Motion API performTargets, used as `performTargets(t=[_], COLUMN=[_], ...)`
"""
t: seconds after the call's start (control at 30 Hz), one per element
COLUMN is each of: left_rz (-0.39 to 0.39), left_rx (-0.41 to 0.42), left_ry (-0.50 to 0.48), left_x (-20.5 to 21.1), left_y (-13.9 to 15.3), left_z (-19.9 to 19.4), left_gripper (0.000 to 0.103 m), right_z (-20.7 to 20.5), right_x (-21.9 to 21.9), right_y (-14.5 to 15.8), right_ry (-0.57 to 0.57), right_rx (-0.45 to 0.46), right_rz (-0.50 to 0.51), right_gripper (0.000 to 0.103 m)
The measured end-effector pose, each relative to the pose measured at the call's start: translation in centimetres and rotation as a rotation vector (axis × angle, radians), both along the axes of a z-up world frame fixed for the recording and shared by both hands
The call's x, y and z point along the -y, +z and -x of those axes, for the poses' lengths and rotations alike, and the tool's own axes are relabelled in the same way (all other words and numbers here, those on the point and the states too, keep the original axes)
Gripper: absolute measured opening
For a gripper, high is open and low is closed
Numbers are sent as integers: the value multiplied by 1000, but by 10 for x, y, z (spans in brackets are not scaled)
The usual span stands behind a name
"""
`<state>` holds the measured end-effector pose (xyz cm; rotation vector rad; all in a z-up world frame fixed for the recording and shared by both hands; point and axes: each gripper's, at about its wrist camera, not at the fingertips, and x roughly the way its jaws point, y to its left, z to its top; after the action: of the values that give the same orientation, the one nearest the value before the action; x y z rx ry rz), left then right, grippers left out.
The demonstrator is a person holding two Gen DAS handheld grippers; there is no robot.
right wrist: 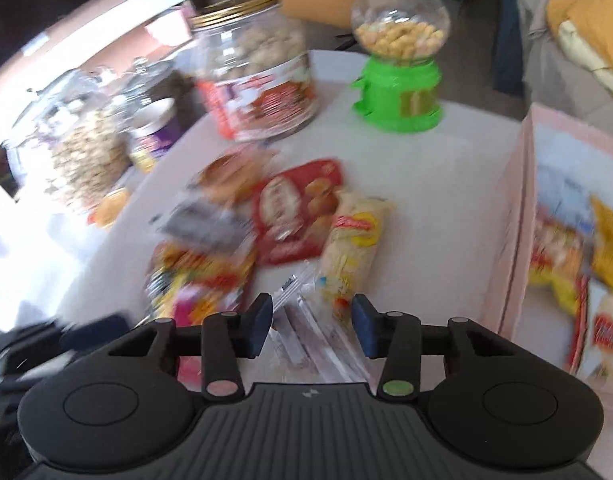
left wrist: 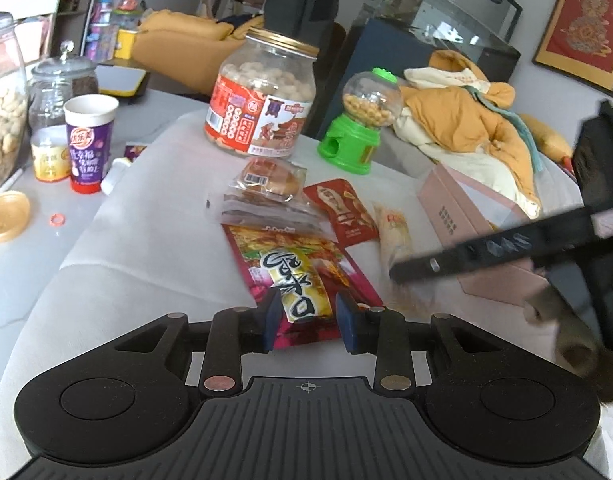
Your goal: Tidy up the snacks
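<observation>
The desk (left wrist: 106, 248), with its white cover, carries everything, and the snacks sit in a loose heap at its middle because they are the ones not yet sorted. Along its far side stand the things that already hold their contents: the big biscuit jar (left wrist: 262, 100) and the green candy dispenser (left wrist: 362, 120).

On your right the pink box (right wrist: 506, 232) stands open just beside the heap. Through the blur of the right view it seems to hold several packets already, so it is probably where the rest belong.

In the heap, the large red and yellow bag (left wrist: 302, 276) lies nearest you. Your left claw (left wrist: 306, 322) sits narrow right over its near end, blue pads on either side of the gold label, though you cannot tell from here whether they pinch the foil or only hover at it.

Your right claw (right wrist: 312, 326) also stands narrow, with nothing held. Beneath it lie small clear packets (right wrist: 318, 344), and the pale noodle packet (right wrist: 354, 240) is just ahead, close to the box wall. That one looks like the easier next pick, being the shortest carry.
</observation>
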<state>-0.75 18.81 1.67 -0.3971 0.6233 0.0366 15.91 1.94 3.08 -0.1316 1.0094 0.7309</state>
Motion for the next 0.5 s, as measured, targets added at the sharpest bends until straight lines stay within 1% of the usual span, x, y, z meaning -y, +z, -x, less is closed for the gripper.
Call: performTargets(t=[0.07, 0.1, 0.13, 0.2, 0.23, 0.3, 0.4, 0.47, 0.5], left_rz=[-2, -3, -5, -12, -15, -10, -2, -15, -26], left_rx=[-4, -5, -5, -6, -8, -10, 1, 5, 6], left_ry=[8, 6, 3, -7, -11, -13, -34, -65, -86], left_x=[2, 2, 3, 5, 6, 8, 17, 27, 33], left_y=[1, 2, 3, 4, 4, 4, 6, 9, 10], left_z=[1, 2, 4, 8, 8, 9, 7, 7, 5], left_gripper=[35, 35, 35, 35, 35, 35, 35, 35, 35], right_z=[7, 9, 13, 22, 29, 40, 47, 40, 34], right_x=[5, 9, 14, 23, 29, 43, 62, 70, 77], right_y=[0, 1, 3, 7, 9, 8, 4, 3, 2], right_ry=[55, 61, 54, 55, 60, 71, 47, 1, -27], right_rx=[-85, -114, -113, -69, -35, 32, 121, 152, 153], right_rz=[-60, -90, -106, -91, -75, -29, 40, 52, 40], right_gripper=[45, 45, 46, 51, 55, 58, 59, 59, 59])
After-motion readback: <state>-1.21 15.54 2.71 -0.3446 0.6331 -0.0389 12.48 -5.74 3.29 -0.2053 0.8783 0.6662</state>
